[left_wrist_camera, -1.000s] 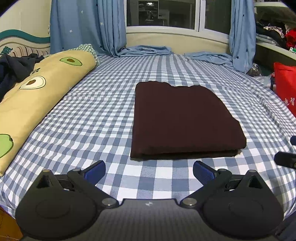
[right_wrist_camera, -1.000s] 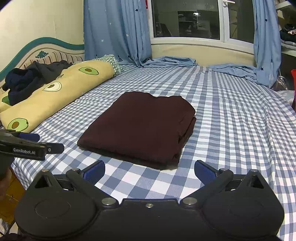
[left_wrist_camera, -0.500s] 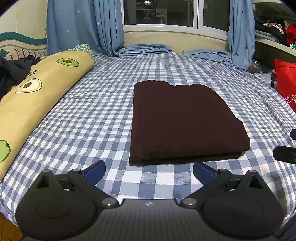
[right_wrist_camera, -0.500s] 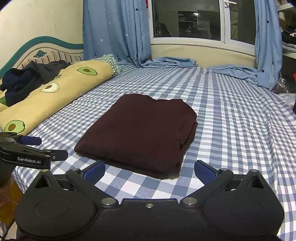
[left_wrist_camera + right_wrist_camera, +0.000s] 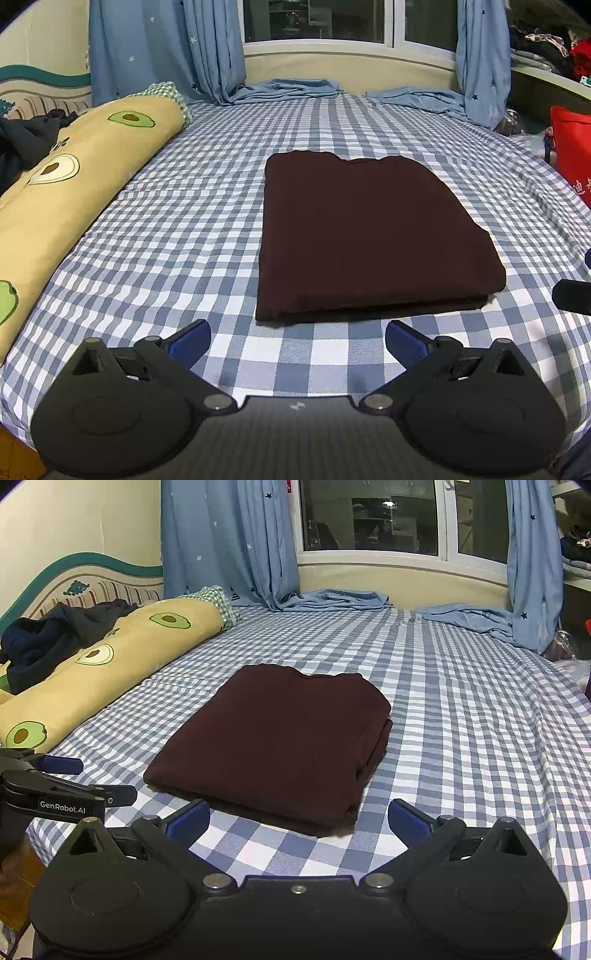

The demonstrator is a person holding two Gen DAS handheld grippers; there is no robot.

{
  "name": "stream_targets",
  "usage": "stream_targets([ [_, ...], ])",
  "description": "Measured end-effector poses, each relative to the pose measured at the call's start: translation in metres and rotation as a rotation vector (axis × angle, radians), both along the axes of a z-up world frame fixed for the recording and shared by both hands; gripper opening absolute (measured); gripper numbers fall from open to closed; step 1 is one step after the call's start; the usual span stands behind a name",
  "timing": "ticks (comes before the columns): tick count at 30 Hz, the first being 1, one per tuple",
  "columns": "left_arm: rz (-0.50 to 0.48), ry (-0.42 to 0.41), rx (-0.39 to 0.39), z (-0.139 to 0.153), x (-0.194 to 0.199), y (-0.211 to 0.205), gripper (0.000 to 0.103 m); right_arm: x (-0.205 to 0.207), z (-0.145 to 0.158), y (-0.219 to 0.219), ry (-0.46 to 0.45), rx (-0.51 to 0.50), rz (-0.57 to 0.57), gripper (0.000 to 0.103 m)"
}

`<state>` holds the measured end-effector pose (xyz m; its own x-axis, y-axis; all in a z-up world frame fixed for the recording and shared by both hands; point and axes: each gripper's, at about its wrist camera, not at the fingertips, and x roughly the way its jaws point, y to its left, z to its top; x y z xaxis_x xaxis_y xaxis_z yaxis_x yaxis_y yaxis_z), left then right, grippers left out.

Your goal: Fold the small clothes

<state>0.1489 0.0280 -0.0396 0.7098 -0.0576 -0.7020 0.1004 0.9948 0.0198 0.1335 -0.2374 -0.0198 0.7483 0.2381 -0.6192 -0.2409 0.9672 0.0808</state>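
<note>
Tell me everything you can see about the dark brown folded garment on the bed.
The dark maroon-brown folded garment looks like soft, matte knit fabric. It is folded into a flat, roughly rectangular stack of several layers, whose edges show along its right side in the right wrist view. The far edge is slightly wavy. It lies flat near the middle of the blue-and-white checked bedsheet, which alone touches it. The open left gripper and open right gripper are both short of its near edge, holding nothing.

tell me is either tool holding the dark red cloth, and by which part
Nothing is held. Left tool and right tool are open, short of the folded cloth lying on the bed.
</note>
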Motion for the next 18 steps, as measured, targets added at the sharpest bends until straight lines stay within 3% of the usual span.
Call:
stream_targets([
  [18, -0.045, -0.033, 0.001, 0.012, 0.010, -0.011, 0.102, 0.007, -0.001, -0.007, -0.005, -0.013, -0.007, 0.102],
])
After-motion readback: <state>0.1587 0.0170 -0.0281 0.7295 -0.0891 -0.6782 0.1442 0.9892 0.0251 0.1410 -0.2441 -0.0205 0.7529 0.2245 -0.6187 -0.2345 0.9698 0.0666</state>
